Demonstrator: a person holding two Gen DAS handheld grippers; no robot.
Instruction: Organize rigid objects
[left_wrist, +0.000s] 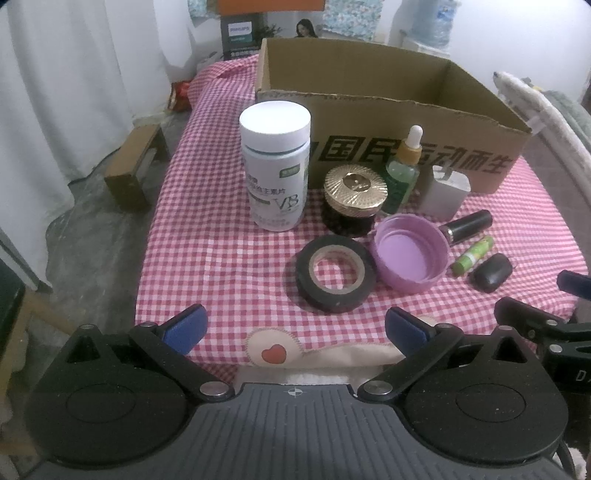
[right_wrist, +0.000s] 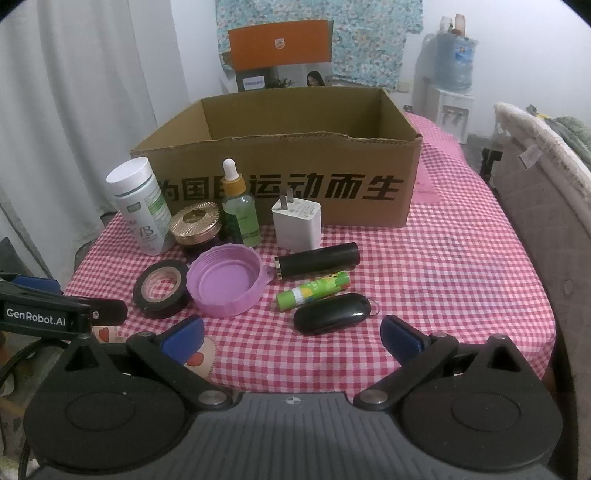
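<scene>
The small hard things sit in a bunch in front of the big brown cardboard box (right_wrist: 280, 184), likely so they can go inside. The box is open on top. The left gripper (left_wrist: 293, 326) is wide and holds nothing, near the black tape roll (left_wrist: 334, 277). The right gripper (right_wrist: 291, 334) is wide too, near the shiny black key fob (right_wrist: 332, 313). The red checked tablecloth (right_wrist: 443, 280) is bare on the right, with room to move.
</scene>
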